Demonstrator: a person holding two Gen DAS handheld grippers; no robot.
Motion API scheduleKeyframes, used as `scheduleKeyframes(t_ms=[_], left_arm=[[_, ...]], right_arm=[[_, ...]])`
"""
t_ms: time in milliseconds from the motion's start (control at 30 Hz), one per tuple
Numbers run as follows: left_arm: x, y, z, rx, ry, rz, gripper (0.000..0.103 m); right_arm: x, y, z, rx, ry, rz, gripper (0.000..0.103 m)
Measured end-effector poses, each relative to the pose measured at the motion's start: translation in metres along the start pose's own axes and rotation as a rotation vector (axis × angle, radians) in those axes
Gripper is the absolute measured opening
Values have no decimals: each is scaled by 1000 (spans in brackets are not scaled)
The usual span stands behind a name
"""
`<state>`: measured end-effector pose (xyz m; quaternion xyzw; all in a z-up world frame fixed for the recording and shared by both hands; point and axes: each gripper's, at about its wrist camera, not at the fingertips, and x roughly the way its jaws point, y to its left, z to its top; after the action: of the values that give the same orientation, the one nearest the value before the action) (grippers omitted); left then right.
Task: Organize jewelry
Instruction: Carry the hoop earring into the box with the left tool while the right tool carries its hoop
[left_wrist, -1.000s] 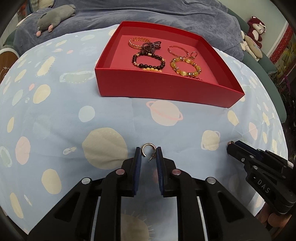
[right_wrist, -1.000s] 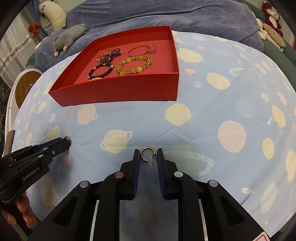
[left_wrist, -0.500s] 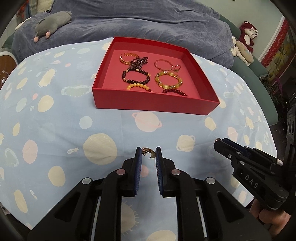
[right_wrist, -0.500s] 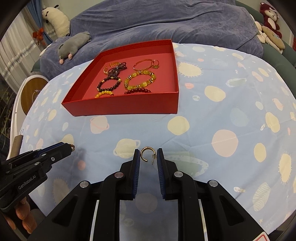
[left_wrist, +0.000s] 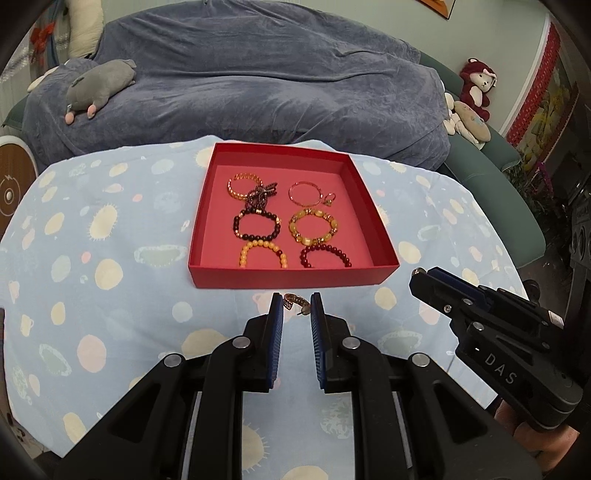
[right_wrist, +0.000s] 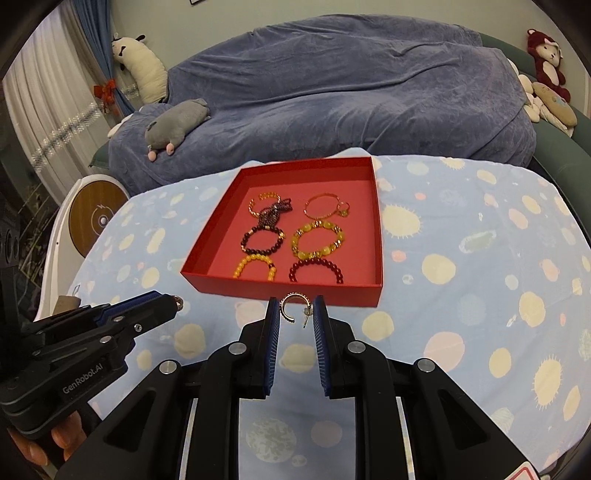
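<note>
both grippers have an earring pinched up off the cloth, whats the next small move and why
Probably carry both forward over the red box near wall, then lower. The left gripper and the right gripper each pinch a gold hoop earring, left and right, in the air short of the box. The bracelets already lie inside, so aim for bare pink floor.

A red tray (left_wrist: 288, 278) with a pinker floor sits on a pale blue tablecloth (left_wrist: 110, 295) printed with cream, pink and pale green planets and suns. Inside lie a yellow bead bracelet (left_wrist: 313, 228), a dark maroon bead bracelet (left_wrist: 257, 226) and a thin gold bangle (left_wrist: 305, 193). Behind, a slate-blue blanket (left_wrist: 258, 85) carries a grey plush toy (left_wrist: 99, 86) with pink paws.
</note>
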<state>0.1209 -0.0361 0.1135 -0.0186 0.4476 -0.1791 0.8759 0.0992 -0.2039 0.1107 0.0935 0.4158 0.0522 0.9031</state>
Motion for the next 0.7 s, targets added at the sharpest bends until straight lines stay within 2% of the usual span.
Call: scheduleKeyframes(t_ms=[333, 700], left_arm=[[15, -2, 54, 36, -58, 19, 15], [75, 10, 83, 47, -15, 70, 15]], right_arm=[[23, 0, 53, -27, -36, 1, 17], [80, -11, 75, -22, 11, -16, 18]])
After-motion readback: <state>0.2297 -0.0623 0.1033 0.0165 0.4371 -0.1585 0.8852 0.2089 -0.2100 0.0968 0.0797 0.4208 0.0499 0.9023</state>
